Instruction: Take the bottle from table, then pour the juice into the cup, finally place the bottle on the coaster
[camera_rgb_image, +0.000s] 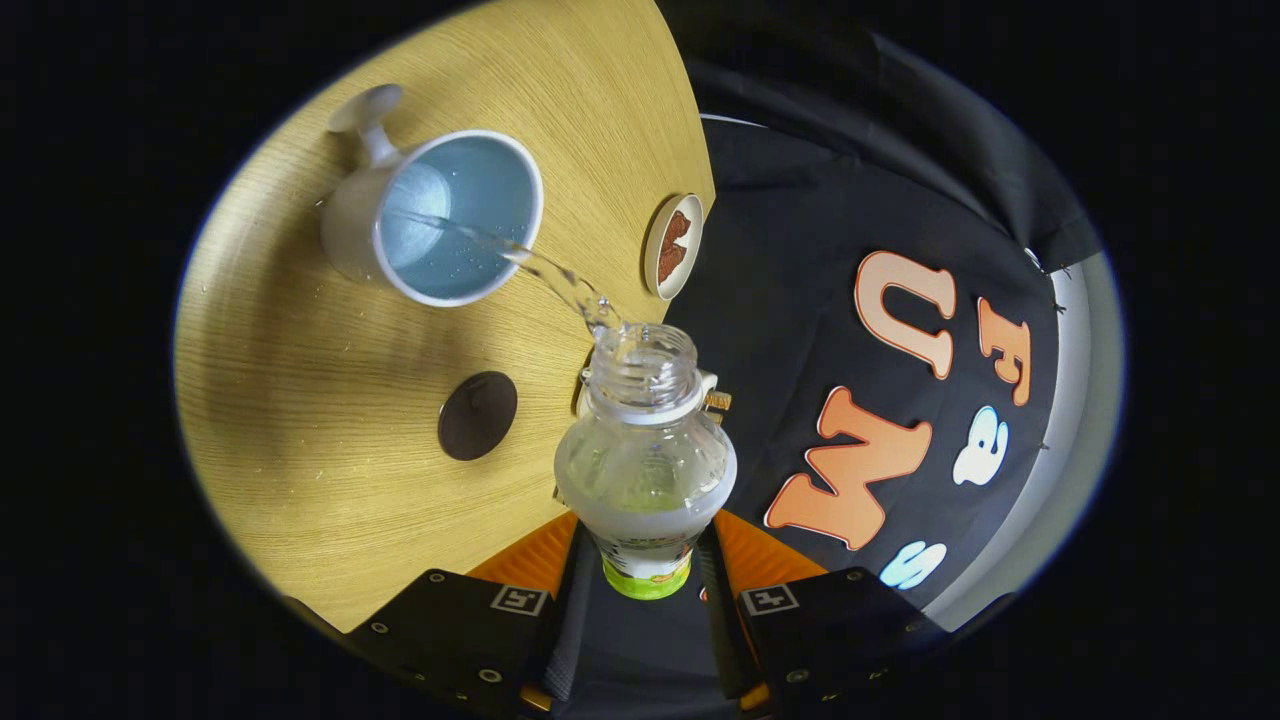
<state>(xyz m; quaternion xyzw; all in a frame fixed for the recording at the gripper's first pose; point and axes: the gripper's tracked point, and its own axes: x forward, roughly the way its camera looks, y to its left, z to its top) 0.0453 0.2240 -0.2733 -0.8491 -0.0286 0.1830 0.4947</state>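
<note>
Your fingers (648, 560) are clamped on the base of the one bottle (645, 450), one on each side, so you can tip it without it slipping. You hold it tilted with its open neck aimed toward the single cup (440, 215), which stands beyond the fingers on the desk (300, 420). A thin clear stream (540, 270) arcs from the neck over the cup's rim, so the pour is under way, judging by the liquid left in the bottle. One dark round coaster (477, 415) lies on the desk between the cup and your fingers, apart from both, ready for the bottle. One small dish (673, 247) with something brown in it sits at the desk's edge.
</note>
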